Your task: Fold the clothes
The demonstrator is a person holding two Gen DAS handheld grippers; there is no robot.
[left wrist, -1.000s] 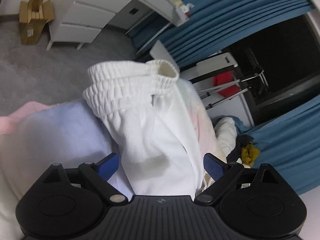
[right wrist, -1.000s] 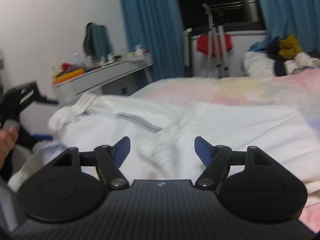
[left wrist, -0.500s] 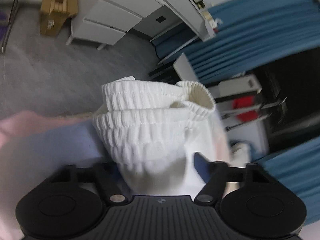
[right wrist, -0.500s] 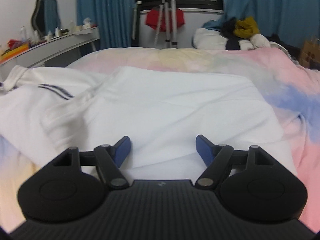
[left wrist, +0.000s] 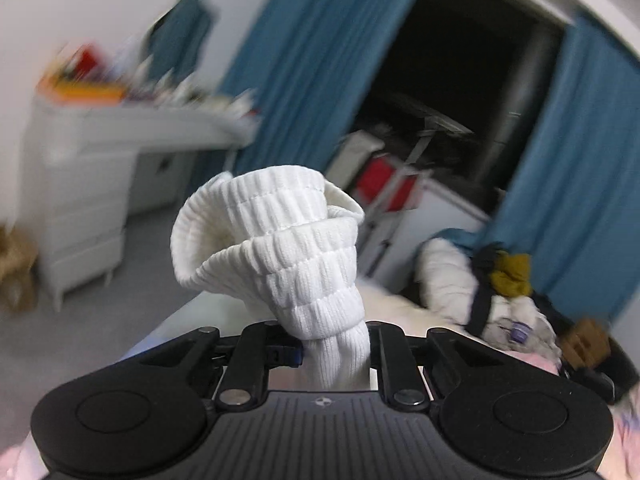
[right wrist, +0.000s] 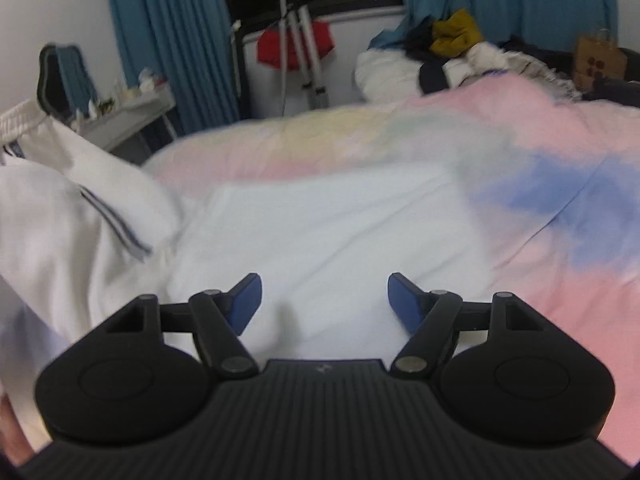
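Observation:
My left gripper (left wrist: 334, 354) is shut on the white ribbed waistband (left wrist: 276, 248) of a white garment, which bunches up in front of the camera and is lifted off the bed. In the right wrist view the same white garment (right wrist: 304, 240) lies spread on the pastel bedspread, its left part (right wrist: 80, 184) raised, with a dark stripe (right wrist: 116, 224) along a seam. My right gripper (right wrist: 324, 300) hovers low over the flat white cloth, open, with nothing between its blue pads (right wrist: 246, 300).
The bed has a pink, blue and yellow cover (right wrist: 520, 152). A pile of clothes (right wrist: 448, 48) lies at its far end. Blue curtains (right wrist: 172, 40), a drying rack with a red item (right wrist: 296, 44), and a white cluttered desk (left wrist: 132, 132) stand beyond.
My left gripper closed on the waistband and lifted it, swinging its view from the floor toward the window. My right gripper stayed open and shifted right along the spread cloth.

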